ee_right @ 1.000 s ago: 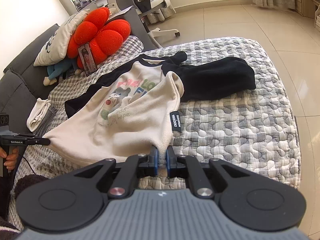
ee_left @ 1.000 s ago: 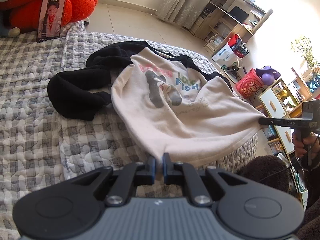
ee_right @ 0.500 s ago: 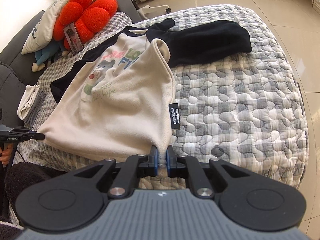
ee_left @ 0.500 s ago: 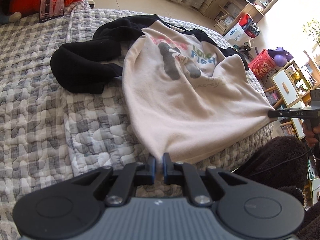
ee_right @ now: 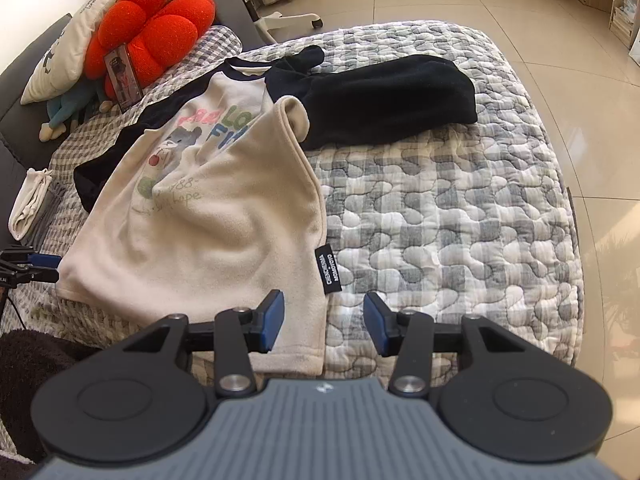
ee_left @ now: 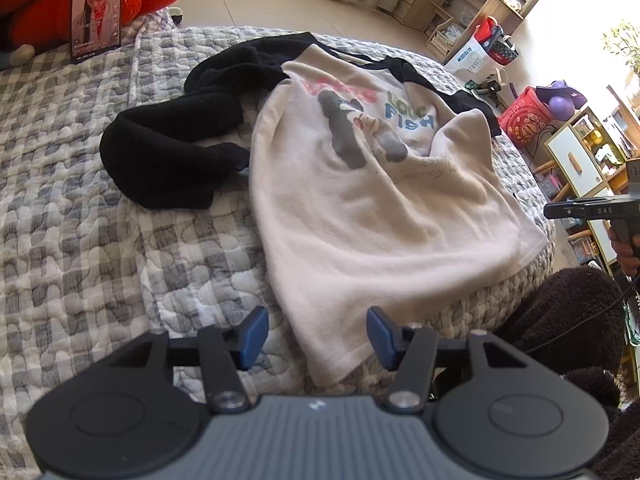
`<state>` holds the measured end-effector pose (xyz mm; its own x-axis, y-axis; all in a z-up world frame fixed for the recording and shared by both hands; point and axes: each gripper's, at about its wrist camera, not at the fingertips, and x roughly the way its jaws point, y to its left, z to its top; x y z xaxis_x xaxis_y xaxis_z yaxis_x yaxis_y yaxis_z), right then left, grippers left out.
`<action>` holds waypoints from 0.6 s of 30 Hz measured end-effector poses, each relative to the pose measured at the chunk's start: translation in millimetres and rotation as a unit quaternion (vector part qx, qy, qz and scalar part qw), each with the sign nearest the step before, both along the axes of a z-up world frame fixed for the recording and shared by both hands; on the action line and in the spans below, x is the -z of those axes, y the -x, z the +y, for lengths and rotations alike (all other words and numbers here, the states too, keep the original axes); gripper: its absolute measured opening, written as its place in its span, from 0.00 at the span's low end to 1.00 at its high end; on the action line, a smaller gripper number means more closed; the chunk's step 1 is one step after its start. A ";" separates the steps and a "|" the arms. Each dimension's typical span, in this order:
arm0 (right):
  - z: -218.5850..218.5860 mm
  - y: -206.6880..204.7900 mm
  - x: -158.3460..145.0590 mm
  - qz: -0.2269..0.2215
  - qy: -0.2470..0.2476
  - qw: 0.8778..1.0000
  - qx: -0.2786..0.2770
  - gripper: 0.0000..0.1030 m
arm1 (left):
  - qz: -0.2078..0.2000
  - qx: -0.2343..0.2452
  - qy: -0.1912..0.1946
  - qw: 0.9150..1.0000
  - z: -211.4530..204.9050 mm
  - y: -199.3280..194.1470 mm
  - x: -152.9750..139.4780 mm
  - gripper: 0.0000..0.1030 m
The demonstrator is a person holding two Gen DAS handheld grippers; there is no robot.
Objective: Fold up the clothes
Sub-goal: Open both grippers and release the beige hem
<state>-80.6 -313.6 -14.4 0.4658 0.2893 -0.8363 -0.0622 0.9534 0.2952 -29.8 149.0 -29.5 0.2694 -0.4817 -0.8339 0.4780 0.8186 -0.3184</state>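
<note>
We see a cream sweater (ee_left: 360, 216) with black sleeves lying on a bed with a grey and white quilt (ee_left: 80, 200). The sweater lies face up, with its bottom hem at the near edge of the bed and its neck toward the far side. A picture of a little animal and some coloured letters sit on its chest. One black sleeve (ee_left: 168, 160) is bunched up beside the body, out toward the middle of the bed. In the right wrist view the other long black sleeve (ee_right: 392, 100) stretches out flat toward the far edge of the bed. A small black tag (ee_right: 328, 270) sticks out from the side seam. Our left claw (ee_left: 316, 338) is opening, and one bottom corner of the sweater lies between its blue pads (ee_left: 254, 334), but the pads do not press on it. Our right claw (ee_right: 324, 324) is opening too, and the other bottom corner lies loose in its gap, nearer to the left pad. In the left wrist view we can see the right claw from the side, held in a hand (ee_left: 628, 244) just past the hem. At the far corner of the bed sits a big red flower pillow (ee_right: 156, 28) with a phone (ee_right: 122, 78) leaning on it, and a white pillow (ee_right: 68, 52) beside it.
</note>
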 end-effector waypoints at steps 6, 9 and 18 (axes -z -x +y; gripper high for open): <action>4.9 -18.5 -4.4 -0.012 0.008 1.000 -0.008 0.47 | -0.021 0.005 0.006 1.000 -10.3 -16.3 -12.2 0.58; 6.6 -28.8 -7.4 -0.020 0.008 1.000 -0.013 0.47 | -0.032 0.005 0.003 0.999 -17.5 -27.8 -16.9 0.58; 10.1 -71.6 -12.2 -0.040 0.005 0.999 -0.023 0.47 | -0.057 0.014 0.004 0.998 -46.9 -67.3 -21.2 0.58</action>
